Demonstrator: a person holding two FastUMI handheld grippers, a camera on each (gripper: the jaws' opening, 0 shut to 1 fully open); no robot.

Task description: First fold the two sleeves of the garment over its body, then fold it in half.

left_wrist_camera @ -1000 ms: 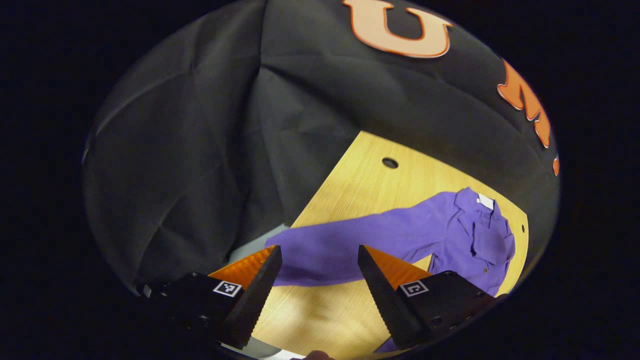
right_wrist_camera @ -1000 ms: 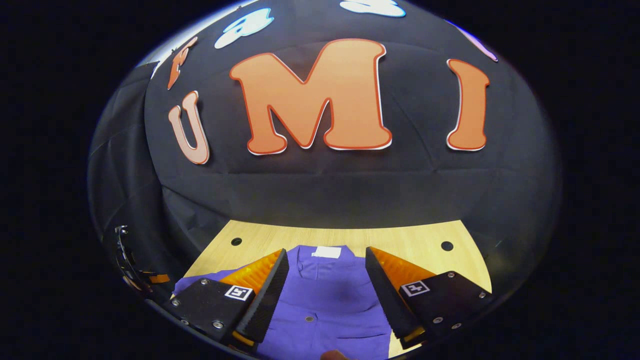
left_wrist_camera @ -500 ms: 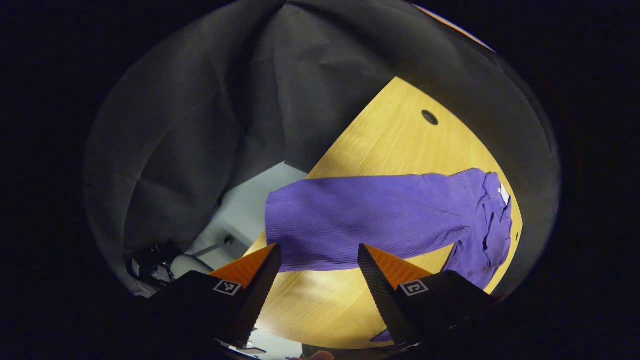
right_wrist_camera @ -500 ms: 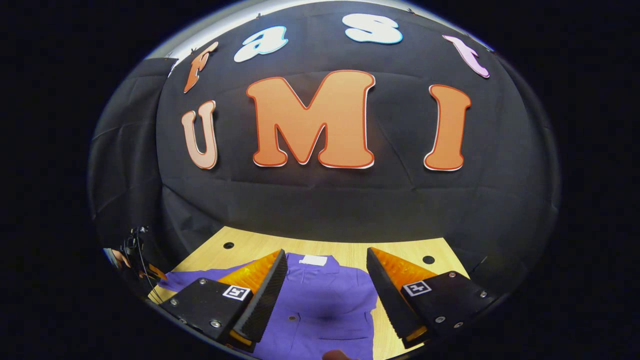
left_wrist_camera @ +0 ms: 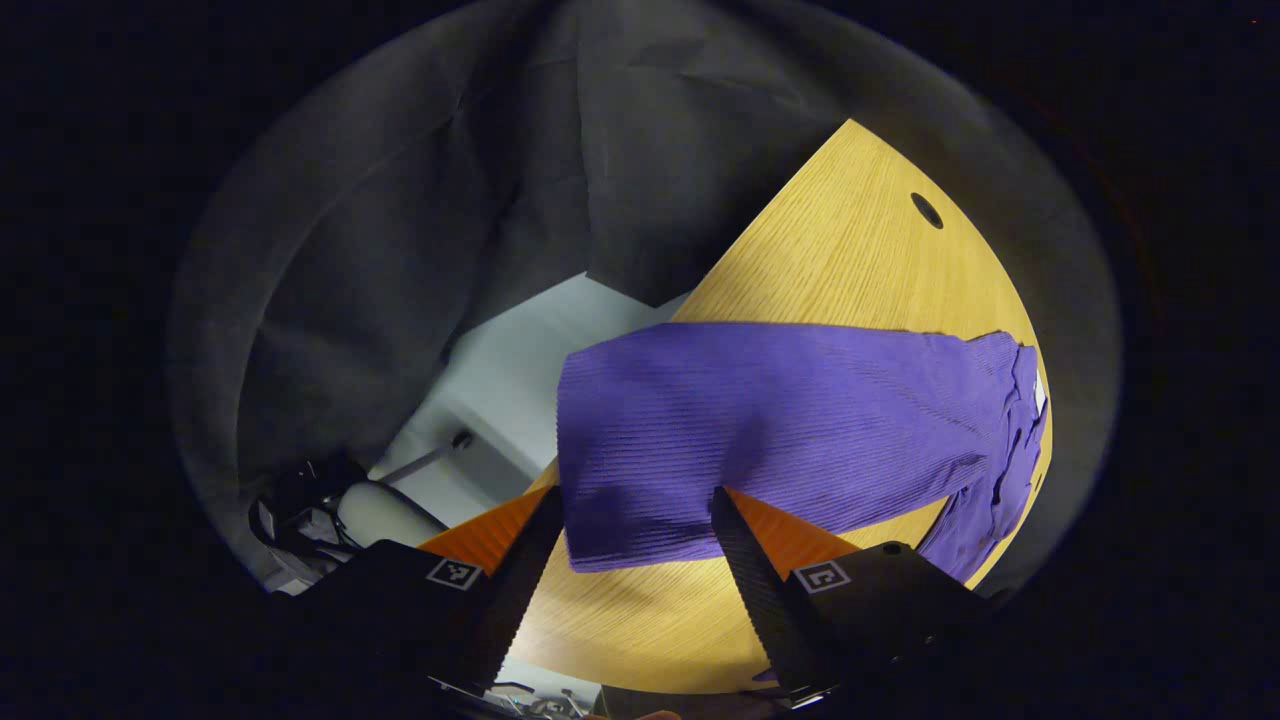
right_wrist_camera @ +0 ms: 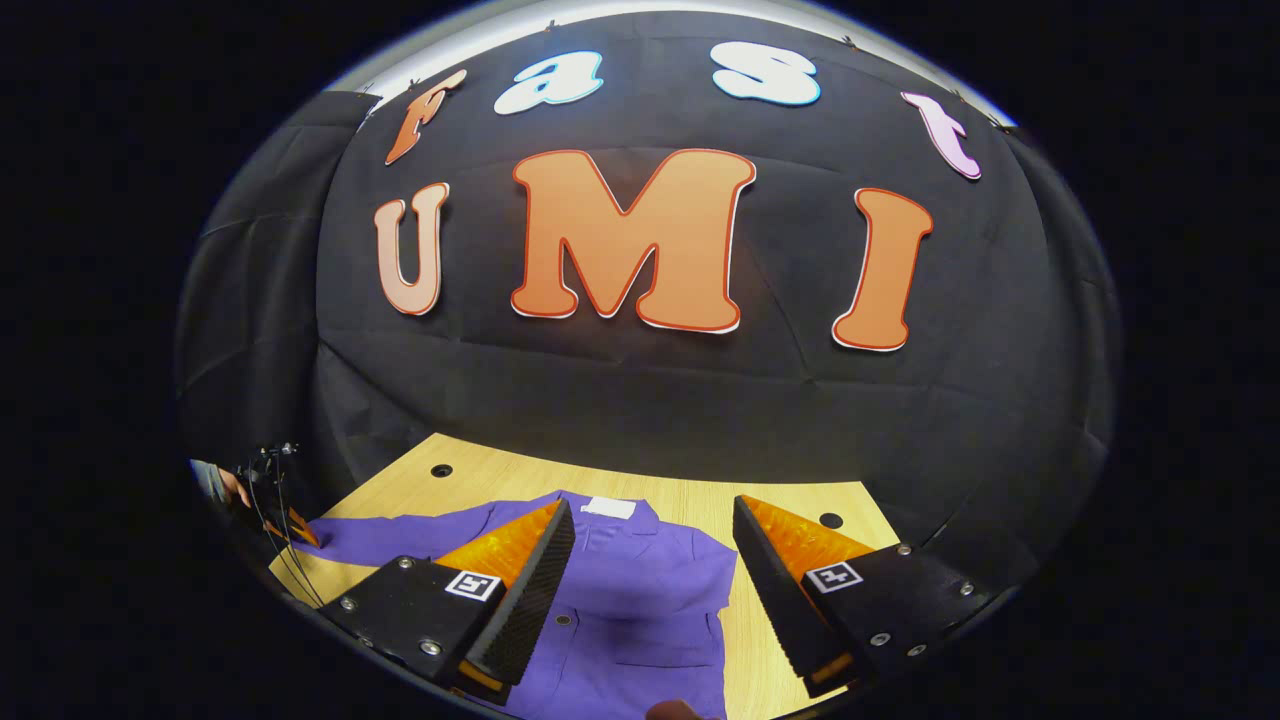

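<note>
A purple button-up garment lies flat on the wooden table, its collar with a white label toward the back wall. My right gripper hovers open over the garment's chest. One long sleeve stretches across the table to its edge. The cuff lies between the fingertips of my left gripper, which is open and does not press on the cloth. In the right gripper view, the other gripper and a hand show small at the sleeve's far-left end.
The table has round holes near its back corners. Past the table's edge lies pale floor with dark gear and cables. Black cloth walls close in behind and beside the table.
My left gripper has closed in on the sleeve's end, so the cuff now sits between its open fingers. The right gripper has drawn back slightly and turned a little; more of the sleeve shows.
</note>
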